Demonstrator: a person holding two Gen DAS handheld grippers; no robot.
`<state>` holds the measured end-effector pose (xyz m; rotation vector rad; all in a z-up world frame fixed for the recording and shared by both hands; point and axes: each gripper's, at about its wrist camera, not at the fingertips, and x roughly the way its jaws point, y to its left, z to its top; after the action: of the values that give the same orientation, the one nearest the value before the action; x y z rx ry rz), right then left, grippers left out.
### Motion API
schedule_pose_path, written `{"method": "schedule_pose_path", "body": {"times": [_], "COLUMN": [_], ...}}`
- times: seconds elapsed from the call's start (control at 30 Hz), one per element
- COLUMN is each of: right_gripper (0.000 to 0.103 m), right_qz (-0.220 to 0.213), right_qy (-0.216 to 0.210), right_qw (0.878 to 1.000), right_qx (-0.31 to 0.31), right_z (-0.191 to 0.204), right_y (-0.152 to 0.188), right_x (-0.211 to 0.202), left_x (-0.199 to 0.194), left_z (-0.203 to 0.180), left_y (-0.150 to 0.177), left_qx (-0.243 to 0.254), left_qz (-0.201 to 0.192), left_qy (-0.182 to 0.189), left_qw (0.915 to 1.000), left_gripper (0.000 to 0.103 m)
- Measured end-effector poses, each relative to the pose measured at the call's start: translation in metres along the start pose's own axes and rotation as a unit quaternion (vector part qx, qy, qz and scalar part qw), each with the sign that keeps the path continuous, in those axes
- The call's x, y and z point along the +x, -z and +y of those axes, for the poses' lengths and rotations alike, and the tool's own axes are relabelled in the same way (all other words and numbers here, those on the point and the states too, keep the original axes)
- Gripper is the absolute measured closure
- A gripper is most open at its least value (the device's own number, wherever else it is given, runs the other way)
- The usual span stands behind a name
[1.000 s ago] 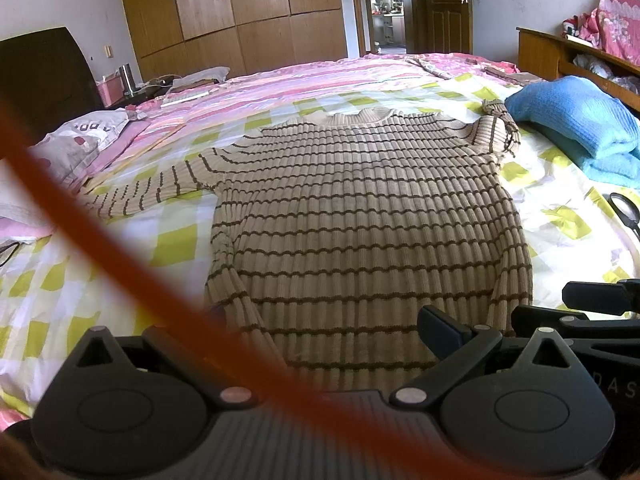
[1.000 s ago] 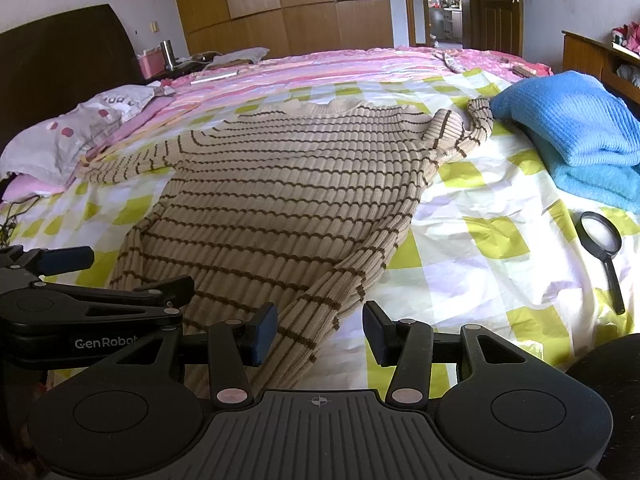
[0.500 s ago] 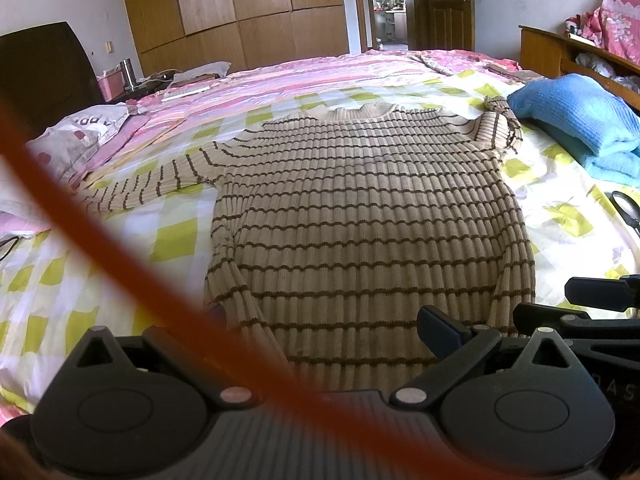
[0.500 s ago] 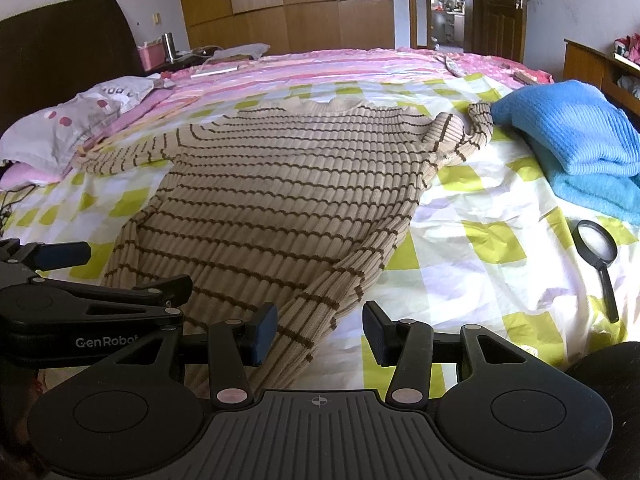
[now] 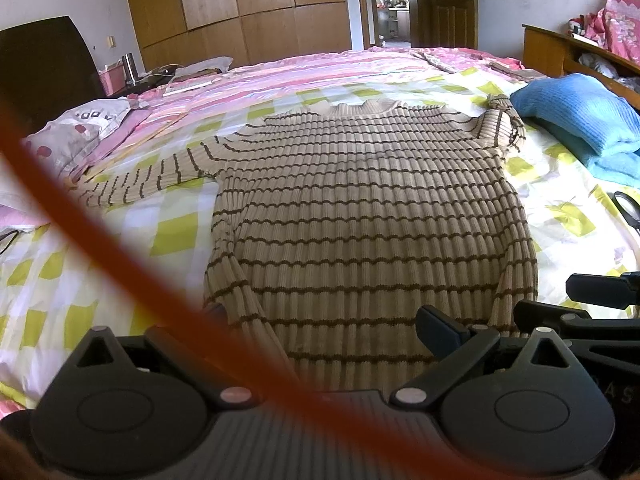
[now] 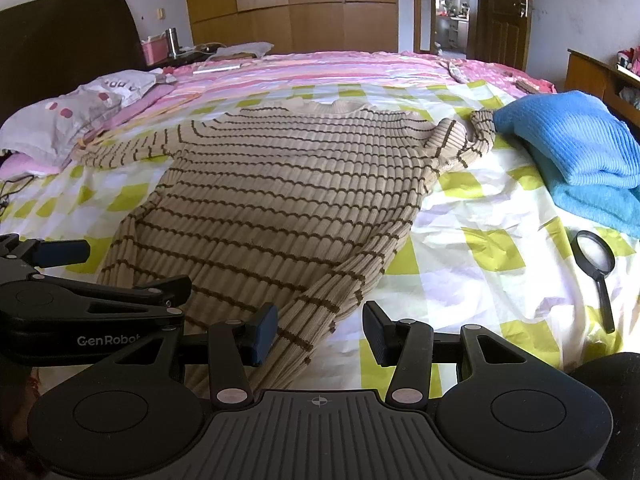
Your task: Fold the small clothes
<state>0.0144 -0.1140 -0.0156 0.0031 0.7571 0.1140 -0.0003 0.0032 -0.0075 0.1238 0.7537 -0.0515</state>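
A beige sweater with brown stripes [image 5: 368,216] lies spread flat on the checked bedsheet [image 5: 168,224], collar away from me. Its left sleeve stretches out to the side and its right sleeve is folded down along the body [image 6: 344,280]. My left gripper [image 5: 328,320] hovers over the hem, open; a blurred orange cord hides most of its left finger. My right gripper [image 6: 320,334] is open over the cuff end of the folded sleeve, and the pads are not pressing on the cloth. The two grippers are side by side at the near edge of the sweater.
A folded blue knit [image 6: 568,140] lies to the right of the sweater, with a black magnifying glass [image 6: 594,258] nearer on the sheet. A spotted pillow [image 6: 80,108] and dark headboard are at the left. The orange cord [image 5: 120,248] crosses the left wrist view.
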Motion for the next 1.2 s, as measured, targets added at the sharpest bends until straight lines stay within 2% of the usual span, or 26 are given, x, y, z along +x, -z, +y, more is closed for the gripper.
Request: {"method": "schedule_pose_path", "body": {"times": [1.2], "right_gripper": [0.056], "right_qz": [-0.003], "right_qy": [0.003], "right_qw": [1.0], "right_qx": [-0.01], "right_z": [0.0017], "right_y": [-0.0011], "right_x": [0.0016], "left_x": [0.0026], "left_z": [0.0006], "left_y": [0.0016], "left_qx": [-0.004], "left_qz": [0.004], "left_qy": [-0.001], "left_qw": [1.0], "left_gripper": [0.001]}}
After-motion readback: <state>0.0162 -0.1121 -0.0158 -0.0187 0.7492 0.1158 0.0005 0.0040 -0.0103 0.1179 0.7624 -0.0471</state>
